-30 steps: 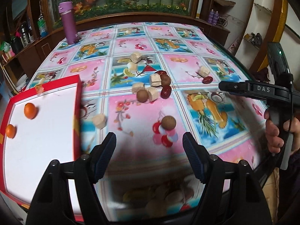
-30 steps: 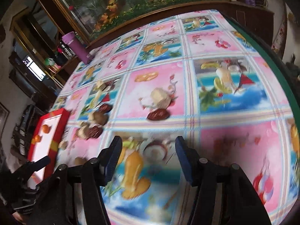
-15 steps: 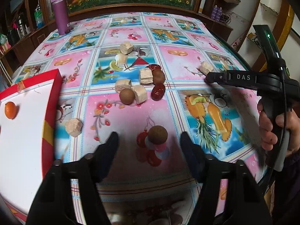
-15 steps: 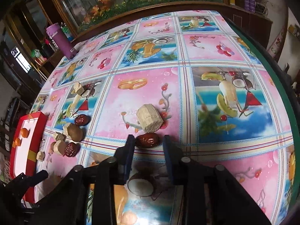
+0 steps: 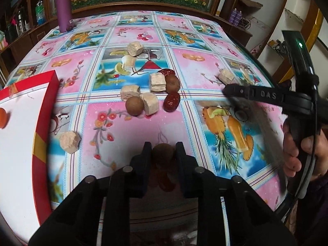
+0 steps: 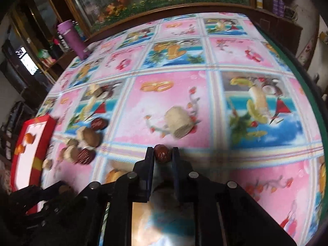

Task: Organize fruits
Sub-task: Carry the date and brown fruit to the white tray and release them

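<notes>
My left gripper (image 5: 163, 149) is shut on a round brown fruit (image 5: 163, 152) low over the patterned tablecloth. My right gripper (image 6: 163, 153) is shut on a dark red date (image 6: 162, 153); it shows from the side in the left wrist view (image 5: 231, 91). A cluster of brown fruits, red dates and beige blocks (image 5: 150, 94) lies mid-table, also seen in the right wrist view (image 6: 86, 141). A red-rimmed white tray (image 5: 46, 110) at the left holds a small orange (image 5: 3, 117); the right wrist view shows the tray (image 6: 44, 141) with two oranges (image 6: 28, 138).
A purple bottle (image 5: 63, 6) stands at the far left of the table. Loose beige blocks lie near the tray (image 5: 69, 141), far centre (image 5: 134, 48) and right (image 5: 225, 75); one sits just beyond my right gripper (image 6: 180, 124). The table's green edge (image 6: 307, 94) curves along the right.
Both grippers closed: the left moved forward and shut on the brown fruit, the right shut on the red date and has lifted slightly from beside the beige block.
</notes>
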